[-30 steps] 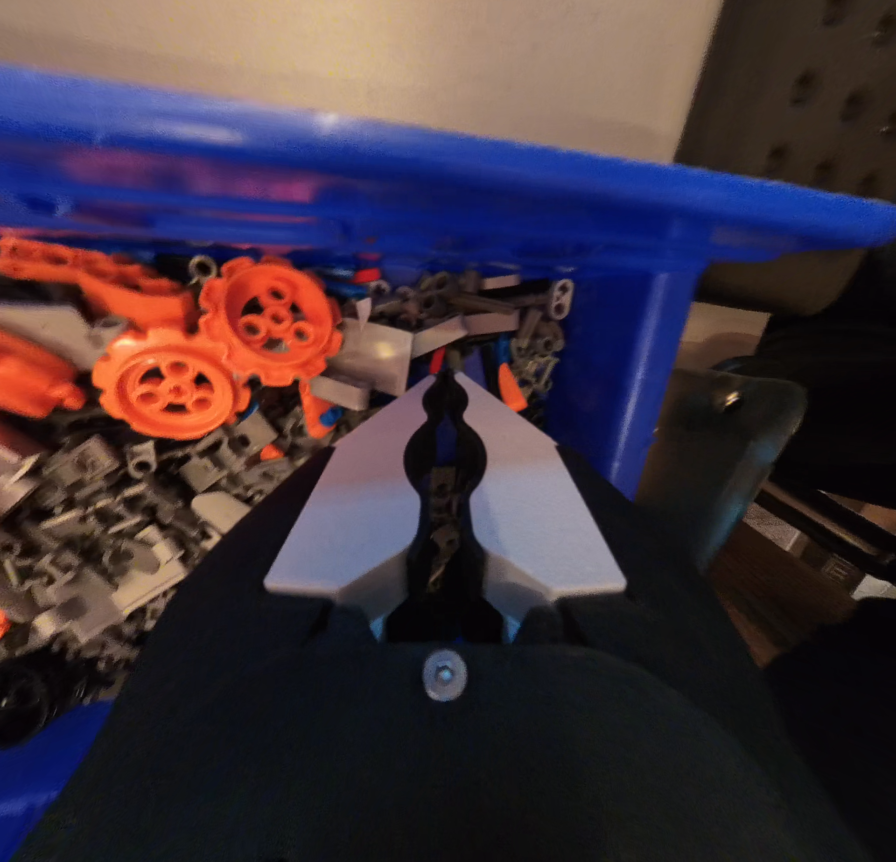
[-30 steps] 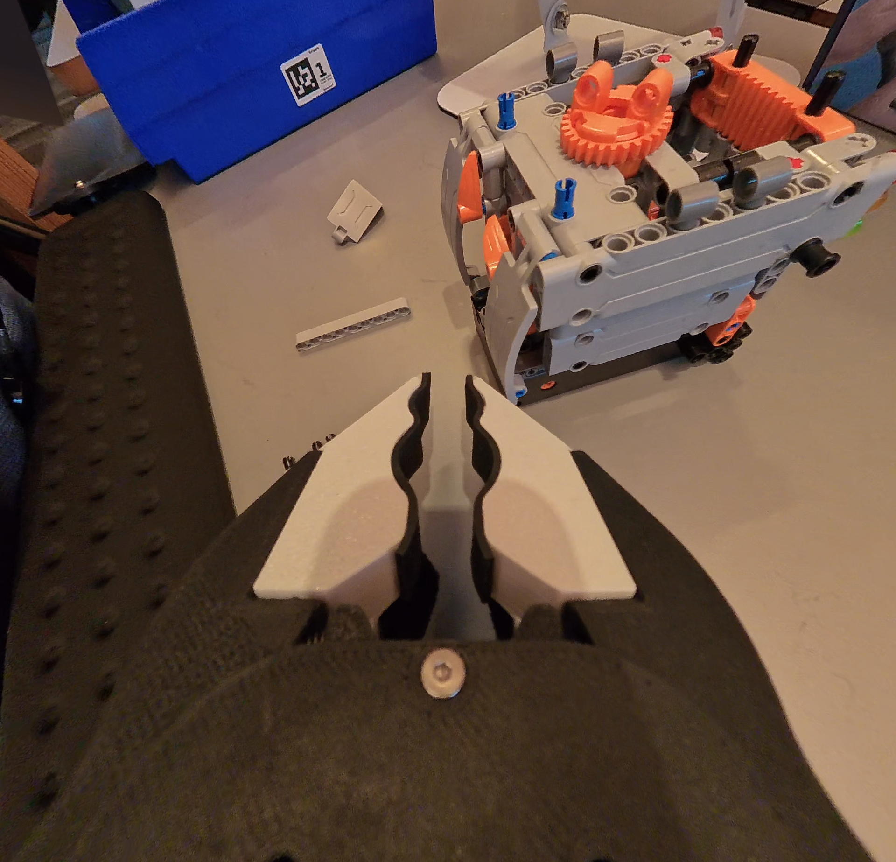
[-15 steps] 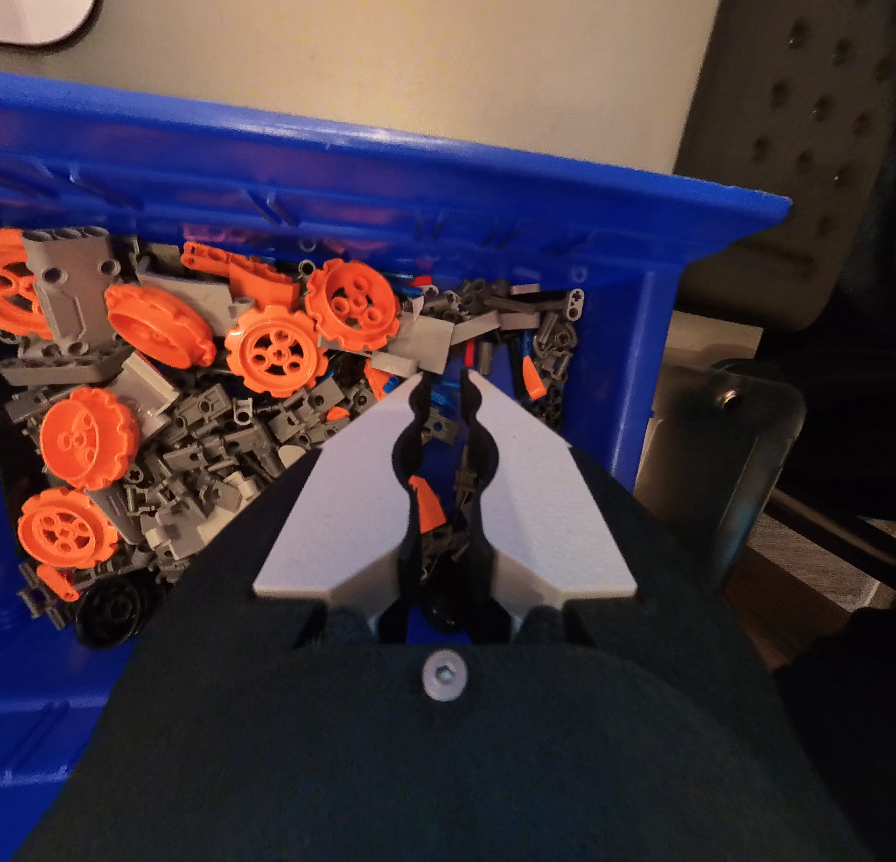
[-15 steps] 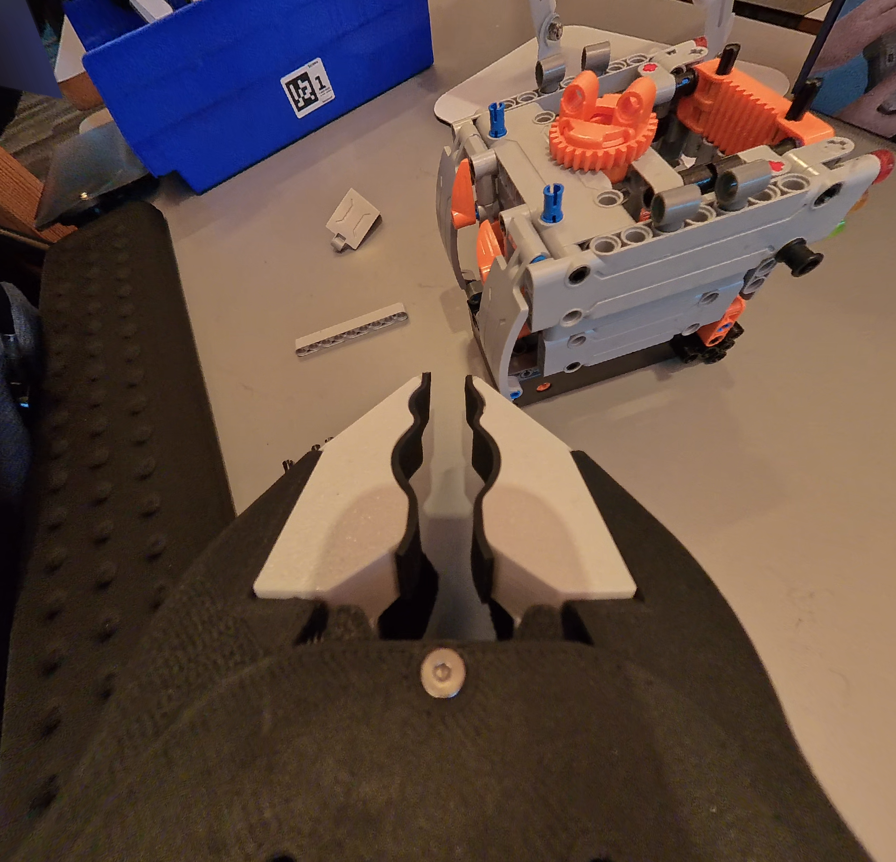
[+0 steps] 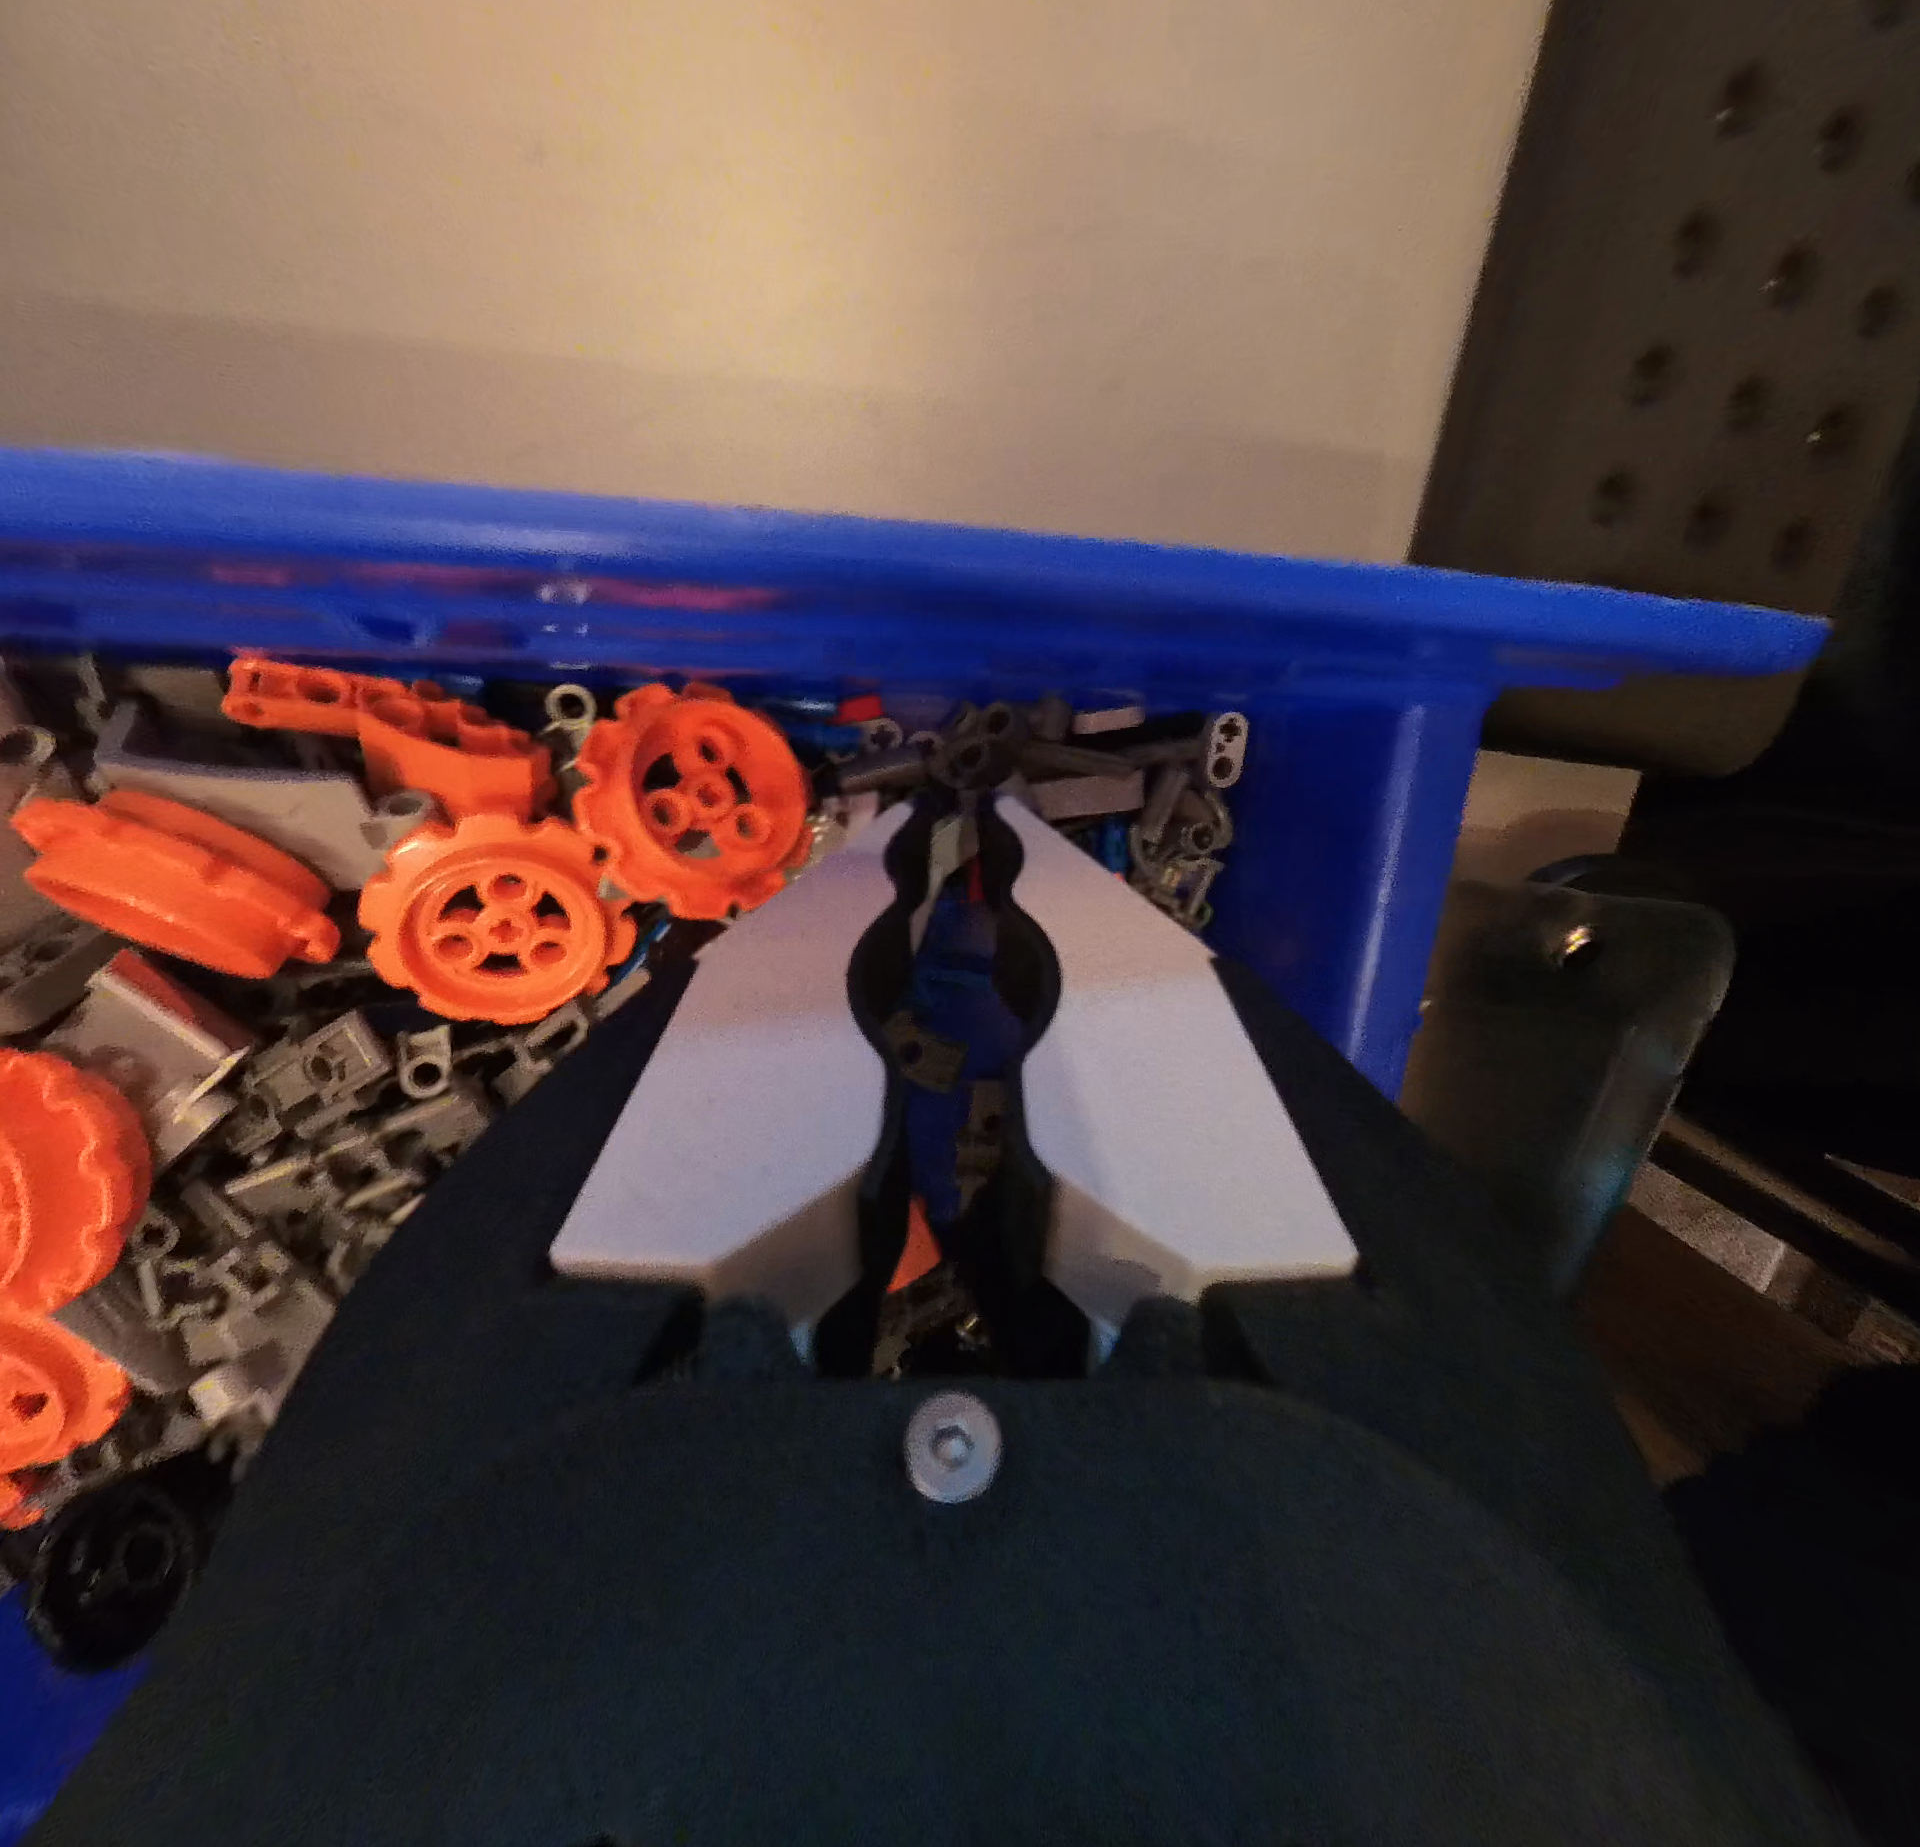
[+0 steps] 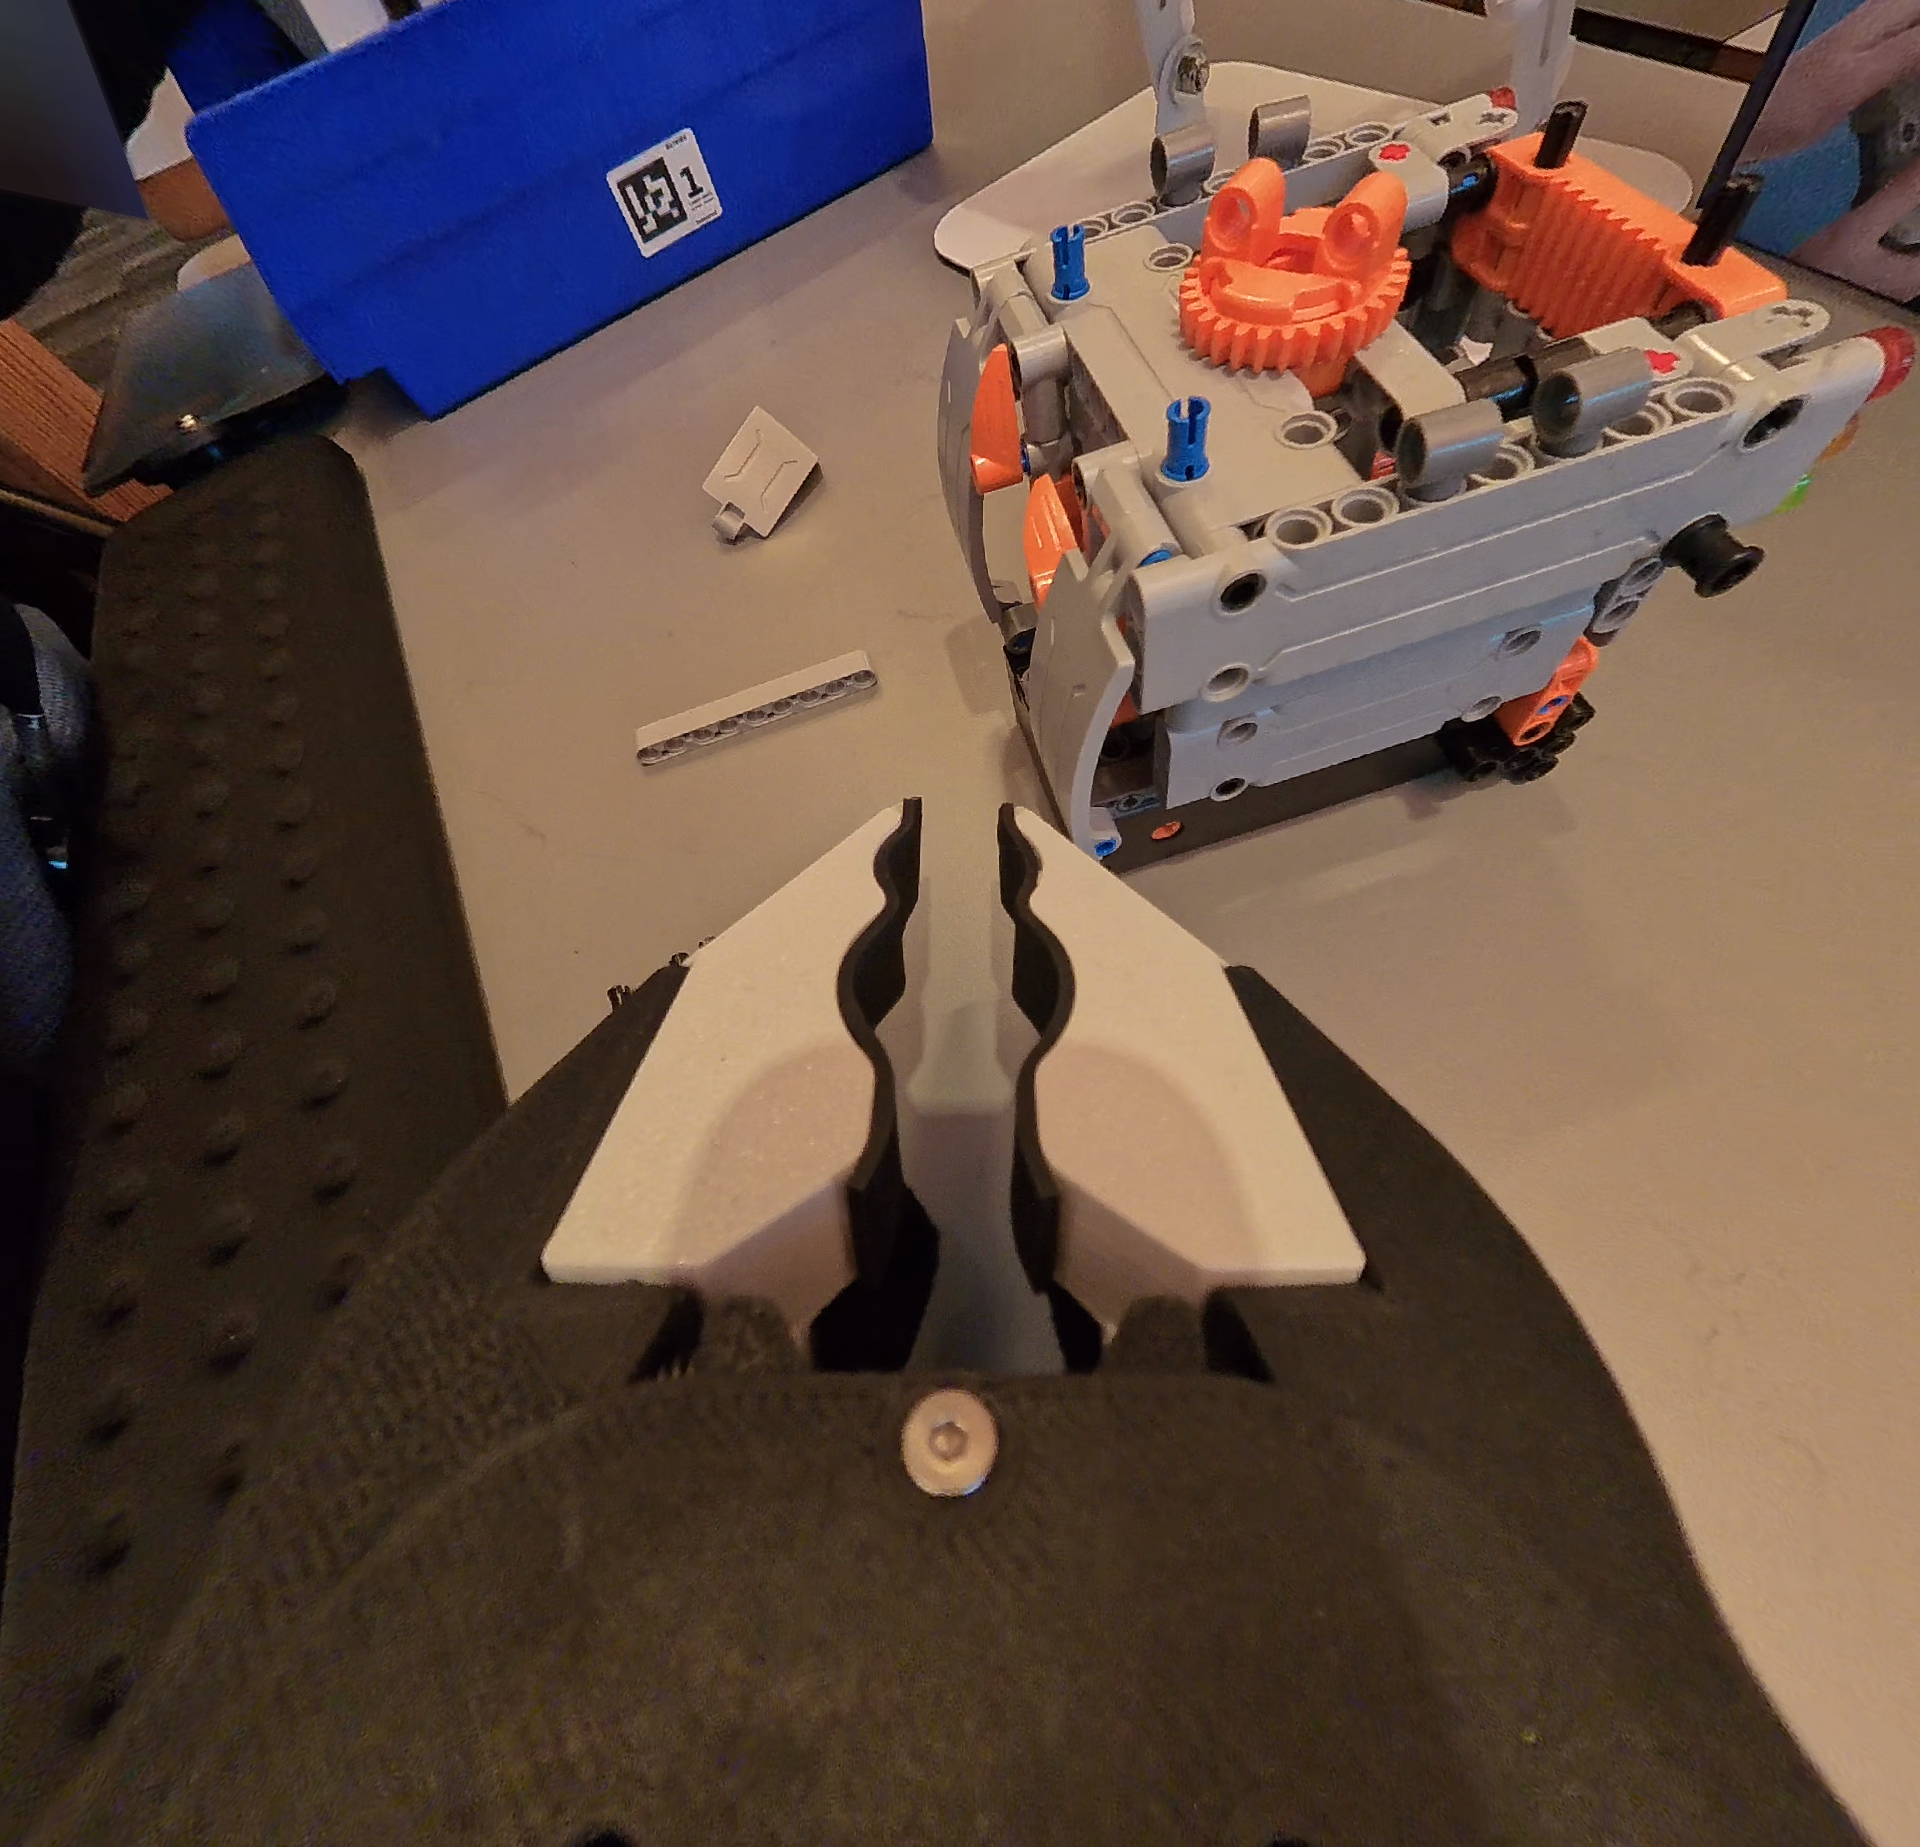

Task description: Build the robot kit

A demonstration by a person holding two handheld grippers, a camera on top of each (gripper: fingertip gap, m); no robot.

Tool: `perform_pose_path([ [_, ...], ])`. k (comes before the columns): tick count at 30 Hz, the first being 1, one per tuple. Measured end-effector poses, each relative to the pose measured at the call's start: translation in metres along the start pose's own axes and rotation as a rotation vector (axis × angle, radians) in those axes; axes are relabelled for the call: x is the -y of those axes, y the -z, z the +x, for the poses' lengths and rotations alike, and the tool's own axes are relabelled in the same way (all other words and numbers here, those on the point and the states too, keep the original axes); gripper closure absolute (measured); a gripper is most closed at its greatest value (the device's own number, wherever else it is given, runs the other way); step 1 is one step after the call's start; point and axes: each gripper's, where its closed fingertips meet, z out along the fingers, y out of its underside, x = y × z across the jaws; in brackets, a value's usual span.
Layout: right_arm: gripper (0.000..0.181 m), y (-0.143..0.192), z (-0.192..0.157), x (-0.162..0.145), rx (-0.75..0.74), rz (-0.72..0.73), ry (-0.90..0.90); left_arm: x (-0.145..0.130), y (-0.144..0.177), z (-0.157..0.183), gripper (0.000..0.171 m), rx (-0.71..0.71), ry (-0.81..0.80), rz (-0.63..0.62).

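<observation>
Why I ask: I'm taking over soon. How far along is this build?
Done: the grey-and-orange gear model stands partly built on the table. In hand: the left gripper is inside the blue bin of loose parts, jaws narrow; any grip is unclear. The right gripper hovers open, empty. Left: a grey beam and grey panel lie unattached.

The left gripper [image 5: 954,821] covers the parts directly beneath it in the blue bin [image 5: 1351,862]; whether its tips pinch a part cannot be determined. Motion blur softens the bin rim ahead.
</observation>
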Motion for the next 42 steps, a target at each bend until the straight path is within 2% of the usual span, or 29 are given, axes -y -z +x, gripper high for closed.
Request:
perform_pose_path([
  [1,0.169,0.0,0.0,0.0,0.0,0.0,0.0,-0.003,0.002,-0.007,0.169,0.038,0.012,-0.013],
  [4,0.169,0.0,0.0,0.0,0.001,-0.002,0.0,-0.024,0.013,-0.024,0.17,0.14,0.062,-0.112],
  [9,0.169,0.0,0.0,0.0,0.001,-0.002,0.0,-0.044,0.04,-0.045,0.169,0.258,0.132,-0.141],
  [18,0.169,0.0,0.0,0.0,0.002,0.0,-0.001,-0.063,0.062,-0.041,0.162,0.258,0.18,-0.143],
  [25,0.169,0.001,0.0,0.001,0.006,0.006,-0.005,-0.056,0.053,-0.02,0.162,0.147,0.133,-0.137],
  [30,0.169,0.001,0.0,0.001,0.006,0.006,-0.007,-0.037,0.044,-0.005,0.162,0.066,0.067,-0.076],
  [39,0.169,0.001,0.0,0.001,0.007,0.007,-0.01,-0.028,0.023,-0.007,0.157,0.042,0.039,-0.079],
  [42,0.169,0.001,0.0,0.0,0.008,0.005,-0.013,-0.037,0.016,-0.015,0.156,0.07,0.055,-0.139],
])
